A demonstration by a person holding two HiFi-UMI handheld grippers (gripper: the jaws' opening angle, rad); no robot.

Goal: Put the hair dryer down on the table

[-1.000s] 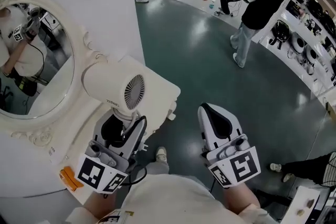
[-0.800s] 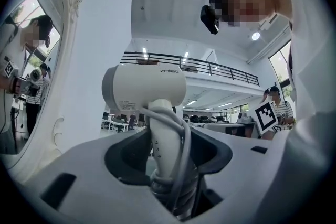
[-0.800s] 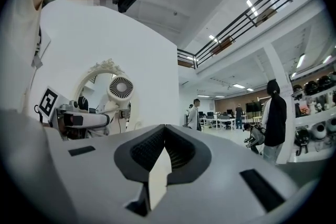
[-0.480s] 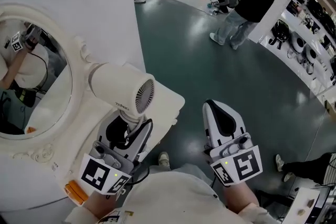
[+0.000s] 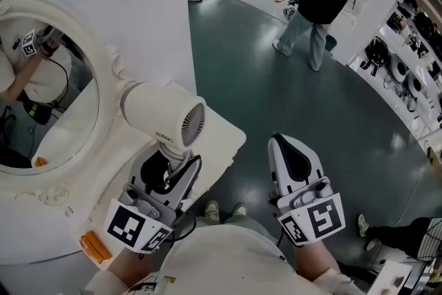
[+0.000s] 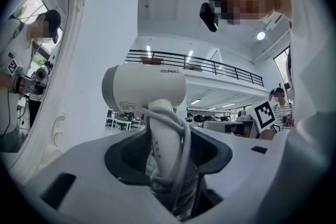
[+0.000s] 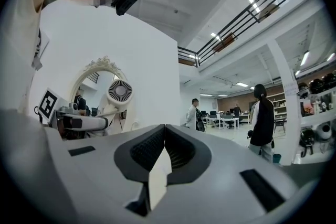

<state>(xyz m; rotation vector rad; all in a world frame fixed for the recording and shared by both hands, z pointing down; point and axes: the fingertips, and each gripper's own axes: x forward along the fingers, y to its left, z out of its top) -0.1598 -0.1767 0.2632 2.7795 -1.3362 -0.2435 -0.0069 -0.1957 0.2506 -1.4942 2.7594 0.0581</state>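
Left tool (image 5: 166,173) (image 6: 168,165): jaws pinching the handle of a white hair dryer (image 5: 162,114) (image 6: 144,86). The handle stands upright between the jaws, with a grey cord (image 6: 184,139) wound round it at the grip.

Hair dryer: the barrel sits directly above the left tool, lying crosswise, with its round rear grille turned toward the right tool. It is held up in the tool and not set down.

Counter (image 5: 222,133): white, lying beneath and ahead of the left tool; its corner reaches out just past the hair dryer's grille on the right-tool side.

Mirror (image 5: 48,107): oval, in an ornate white frame, ahead of the left tool and on its outer side, close behind the barrel.

Right tool (image 5: 290,162) (image 7: 164,152): jaws pressed together, nothing between them. It is level with the left tool and apart from it, over dark green floor (image 5: 290,93).

A person (image 5: 319,0) in a dark top stands on the floor, far ahead of the right tool
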